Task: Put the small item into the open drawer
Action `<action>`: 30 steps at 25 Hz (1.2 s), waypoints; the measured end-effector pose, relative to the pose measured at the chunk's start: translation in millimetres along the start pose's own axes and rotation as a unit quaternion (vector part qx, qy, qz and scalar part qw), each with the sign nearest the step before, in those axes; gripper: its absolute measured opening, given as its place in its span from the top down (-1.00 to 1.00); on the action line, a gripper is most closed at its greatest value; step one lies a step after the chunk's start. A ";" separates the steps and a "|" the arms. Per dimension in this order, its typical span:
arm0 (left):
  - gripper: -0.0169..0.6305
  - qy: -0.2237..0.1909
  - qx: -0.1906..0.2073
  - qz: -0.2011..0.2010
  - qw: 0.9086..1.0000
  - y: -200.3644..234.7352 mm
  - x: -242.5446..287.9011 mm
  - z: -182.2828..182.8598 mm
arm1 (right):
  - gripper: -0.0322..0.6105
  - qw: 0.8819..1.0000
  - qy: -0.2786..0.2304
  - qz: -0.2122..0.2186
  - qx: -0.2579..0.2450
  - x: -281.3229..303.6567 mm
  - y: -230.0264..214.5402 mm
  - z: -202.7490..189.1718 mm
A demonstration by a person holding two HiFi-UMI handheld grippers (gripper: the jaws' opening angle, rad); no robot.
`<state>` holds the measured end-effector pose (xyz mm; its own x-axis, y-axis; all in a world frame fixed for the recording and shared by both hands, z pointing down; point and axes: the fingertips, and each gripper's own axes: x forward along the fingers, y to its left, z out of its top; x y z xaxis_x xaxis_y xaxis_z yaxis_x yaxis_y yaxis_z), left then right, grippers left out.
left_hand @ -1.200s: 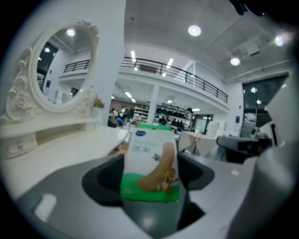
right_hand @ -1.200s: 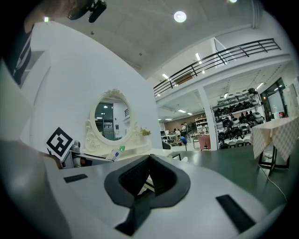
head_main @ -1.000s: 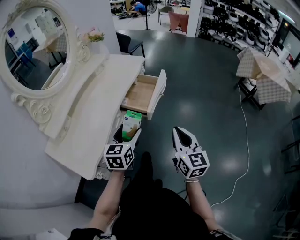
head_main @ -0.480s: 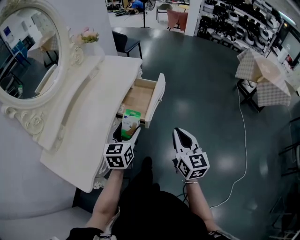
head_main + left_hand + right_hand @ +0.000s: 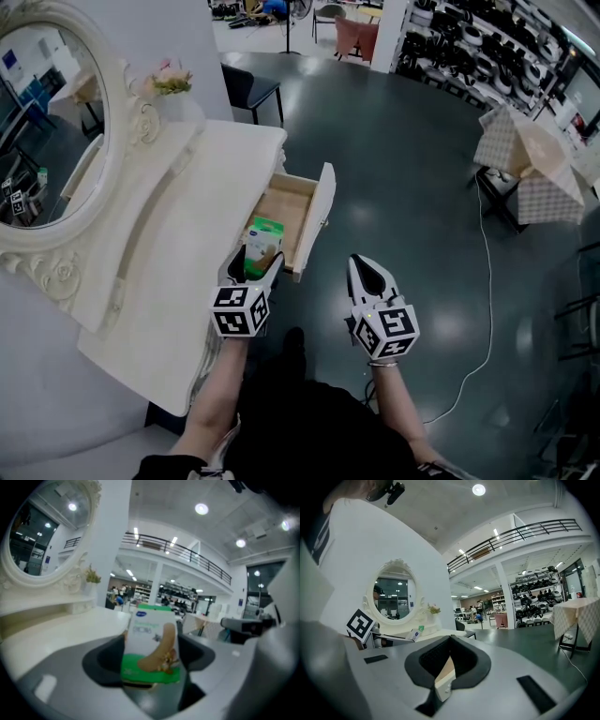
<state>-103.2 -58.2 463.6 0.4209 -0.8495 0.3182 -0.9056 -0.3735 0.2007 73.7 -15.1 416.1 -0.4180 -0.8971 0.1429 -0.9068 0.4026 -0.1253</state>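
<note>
The small item is a white and green box (image 5: 263, 242), held upright in my left gripper (image 5: 255, 261), which is shut on it. In the head view the box sits over the near left corner of the open wooden drawer (image 5: 290, 208). In the left gripper view the box (image 5: 151, 639) fills the space between the jaws of my left gripper (image 5: 150, 665). My right gripper (image 5: 365, 272) hovers over the dark floor right of the drawer, shut and holding nothing. In the right gripper view the right gripper (image 5: 449, 666) has its jaws together, and the box (image 5: 415, 634) shows small at the left.
The drawer belongs to a white dressing table (image 5: 159, 272) with an oval mirror (image 5: 42, 122) and a vase of flowers (image 5: 167, 86). A dark chair (image 5: 251, 92) stands behind it. A table with a checked cloth (image 5: 532, 169) and a white cable (image 5: 487, 281) are on the right.
The dressing table and drawer have slid down and nearer in the head view. The box in my left gripper now overlaps the drawer's near corner. Both grippers keep their places in the frame.
</note>
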 end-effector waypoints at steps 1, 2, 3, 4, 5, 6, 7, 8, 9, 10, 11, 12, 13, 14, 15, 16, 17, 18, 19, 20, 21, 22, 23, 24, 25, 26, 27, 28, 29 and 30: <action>-0.16 0.000 0.000 -0.002 1.000 2.6 6.2 3.1 | 0.91 1.000 -0.001 -0.001 -0.001 6.4 -1.9 2.1; -0.15 -0.001 0.000 -0.005 1.000 5.0 12.4 6.4 | 0.91 1.000 -0.003 -0.002 -0.001 12.8 -3.7 4.5; -0.16 -0.002 0.000 -0.008 1.000 7.2 18.6 10.0 | 0.91 1.000 -0.005 -0.003 -0.002 19.0 -5.5 7.1; -0.15 -0.003 0.000 -0.011 1.000 9.5 24.6 13.7 | 0.91 1.000 -0.007 -0.005 -0.002 25.2 -7.1 9.7; -0.15 -0.003 0.000 -0.014 1.000 11.9 30.2 17.5 | 0.91 1.000 -0.007 -0.006 -0.003 31.5 -8.4 12.3; -0.16 -0.004 0.000 -0.017 1.000 14.4 35.6 21.0 | 0.91 1.000 -0.007 -0.007 -0.004 37.9 -9.2 14.6; -0.15 -0.004 0.000 -0.019 1.000 17.1 40.6 24.1 | 0.91 1.000 -0.007 -0.008 -0.005 44.2 -9.4 16.6; -0.15 -0.005 -0.001 -0.022 1.000 19.5 45.3 26.7 | 0.91 1.000 -0.006 -0.008 -0.007 50.3 -9.3 18.4; -0.15 -0.005 -0.001 -0.025 1.000 21.6 49.7 28.9 | 0.91 1.000 -0.006 -0.009 -0.009 55.8 -9.0 20.0; -0.16 -0.006 -0.001 -0.028 1.000 23.5 53.8 30.9 | 0.91 1.000 -0.006 -0.009 -0.010 60.9 -8.6 21.3; -0.15 -0.006 -0.001 -0.031 1.000 25.1 57.8 32.4 | 0.91 1.000 -0.006 -0.009 -0.011 65.5 -8.1 22.4; -0.16 -0.005 -0.002 -0.033 0.999 26.4 61.4 33.5 | 0.91 1.000 -0.006 -0.010 -0.012 69.6 -7.7 22.9; -0.16 -0.005 -0.002 -0.036 0.999 27.6 64.5 34.3 | 0.91 1.000 -0.005 -0.011 -0.013 73.0 -7.2 23.1; -0.15 -0.004 -0.003 -0.038 0.999 29.0 67.0 35.0 | 0.91 1.000 -0.006 -0.013 -0.014 76.1 -6.3 23.3; -0.15 -0.004 -0.005 -0.040 0.999 30.8 69.0 35.6 | 0.91 1.000 -0.006 -0.014 -0.015 78.8 -5.1 23.5; -0.16 -0.003 -0.006 -0.042 0.999 33.0 70.9 36.2 | 0.91 1.000 -0.008 -0.016 -0.016 81.4 -3.8 23.9; -0.16 -0.002 -0.006 -0.043 0.999 35.3 72.9 36.8 | 0.91 1.000 -0.009 -0.016 -0.016 83.7 -2.6 24.8; -0.16 -0.002 -0.006 -0.043 0.999 37.4 75.0 37.7 | 0.91 1.000 -0.012 -0.017 -0.017 85.6 -2.0 26.4; -0.16 -0.002 -0.006 -0.042 0.999 38.9 77.1 38.9 | 0.91 1.000 -0.015 -0.017 -0.019 87.0 -1.8 28.6; -0.16 -0.002 -0.006 -0.043 0.999 39.9 78.9 40.4 | 0.91 0.999 -0.018 -0.017 -0.020 88.1 -1.8 30.9; -0.15 -0.003 -0.005 -0.043 0.999 40.5 80.4 41.8 | 0.91 0.999 -0.020 -0.018 -0.021 88.9 -1.9 33.0; -0.16 -0.004 -0.004 -0.044 0.999 40.9 82.0 43.1 | 0.91 0.999 -0.022 -0.018 -0.022 89.8 -2.0 34.5; -0.15 -0.004 -0.003 -0.045 0.999 41.3 83.7 44.3 | 0.91 0.999 -0.024 -0.018 -0.023 90.9 -2.1 35.6; -0.16 -0.004 -0.002 -0.045 0.999 41.9 85.5 45.5 | 0.91 0.999 -0.025 -0.018 -0.023 92.3 -2.2 36.4; -0.16 -0.004 -0.001 -0.046 0.999 42.5 87.3 46.8 | 0.91 0.999 -0.026 -0.017 -0.023 93.9 -2.1 37.2; -0.15 -0.004 -0.001 -0.046 0.999 43.1 89.1 48.2 | 0.91 0.999 -0.027 -0.016 -0.023 95.7 -2.1 38.1; -0.16 -0.005 0.000 -0.046 0.999 43.7 91.1 49.6 | 0.91 0.999 -0.027 -0.015 -0.023 97.7 -2.3 39.1; -0.16 -0.005 0.000 -0.046 0.999 44.3 93.3 50.8 | 0.91 0.999 -0.028 -0.014 -0.023 99.7 -3.0 40.0; -0.15 -0.005 0.000 -0.045 0.999 45.0 95.8 51.6 | 0.91 0.999 -0.029 -0.014 -0.023 101.8 -4.1 41.0; -0.16 -0.005 0.000 -0.044 0.999 45.7 98.3 52.2 | 0.91 0.999 -0.031 -0.013 -0.023 104.0 -5.6 42.1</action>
<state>-105.9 -178.2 455.7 0.4991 -0.8166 0.2899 -0.8647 -0.4474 0.2283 37.7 -118.4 390.3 -0.3906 -0.9167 0.0844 -0.9198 0.3847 -0.0776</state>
